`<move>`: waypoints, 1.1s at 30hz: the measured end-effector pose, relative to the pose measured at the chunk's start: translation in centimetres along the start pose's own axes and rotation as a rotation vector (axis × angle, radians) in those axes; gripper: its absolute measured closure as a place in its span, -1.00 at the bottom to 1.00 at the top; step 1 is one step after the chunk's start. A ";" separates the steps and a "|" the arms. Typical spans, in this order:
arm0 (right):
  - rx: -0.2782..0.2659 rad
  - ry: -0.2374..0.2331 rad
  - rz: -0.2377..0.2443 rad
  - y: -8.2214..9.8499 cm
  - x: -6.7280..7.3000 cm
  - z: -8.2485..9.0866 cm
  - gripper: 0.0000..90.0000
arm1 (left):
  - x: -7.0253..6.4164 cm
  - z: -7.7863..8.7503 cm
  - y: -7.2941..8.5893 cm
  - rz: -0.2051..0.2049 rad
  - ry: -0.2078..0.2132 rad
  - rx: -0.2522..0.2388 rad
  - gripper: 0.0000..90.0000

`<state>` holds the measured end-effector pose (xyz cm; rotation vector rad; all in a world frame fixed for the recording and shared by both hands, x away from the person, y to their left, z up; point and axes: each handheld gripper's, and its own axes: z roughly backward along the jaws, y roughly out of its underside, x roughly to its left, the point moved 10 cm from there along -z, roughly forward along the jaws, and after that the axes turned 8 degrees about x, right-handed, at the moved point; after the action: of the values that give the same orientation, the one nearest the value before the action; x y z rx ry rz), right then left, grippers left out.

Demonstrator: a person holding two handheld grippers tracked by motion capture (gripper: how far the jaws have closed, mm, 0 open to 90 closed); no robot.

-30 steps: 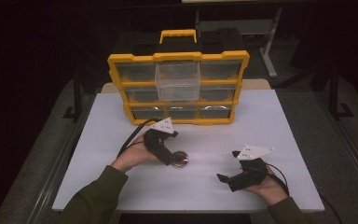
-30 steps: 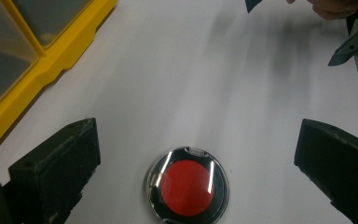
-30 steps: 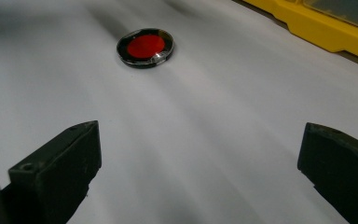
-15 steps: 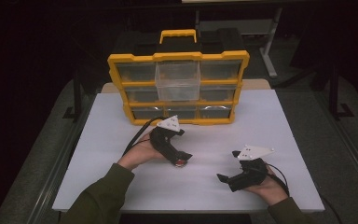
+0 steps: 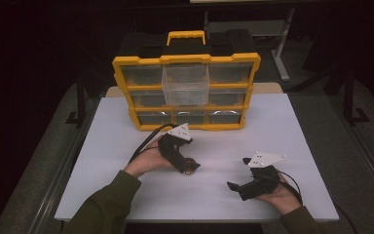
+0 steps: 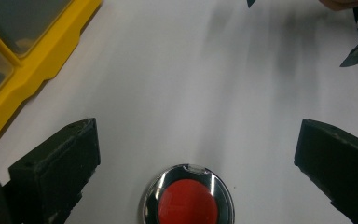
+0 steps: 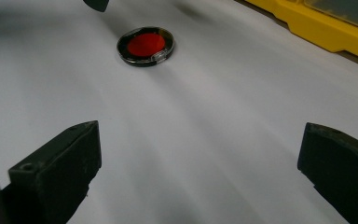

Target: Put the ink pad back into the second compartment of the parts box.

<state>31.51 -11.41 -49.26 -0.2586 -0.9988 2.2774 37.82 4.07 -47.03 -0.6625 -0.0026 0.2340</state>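
Round red compact on the white table, both grippers spread.

The left gripper (image 6: 196,154) hangs over the red compact (image 6: 188,199), jaws wide apart, touching nothing. The right gripper (image 7: 200,158) sits well apart, gaping. Behind stands a yellow drawer organizer (image 5: 185,90); nothing blocks the compact.

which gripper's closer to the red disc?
Left. The left gripper hangs right over the red disc, jaws open either side. The right gripper sits well off, open, facing it.
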 end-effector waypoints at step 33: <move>0.007 0.002 0.007 0.1 0.1 0.0 -1.00 | -0.4 -2.2 2.1 -0.061 -0.011 0.164 -1.00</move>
<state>31.39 -11.36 -49.34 -0.2616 -0.9907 2.2862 37.13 4.27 -49.98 -0.4970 -0.0141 0.1775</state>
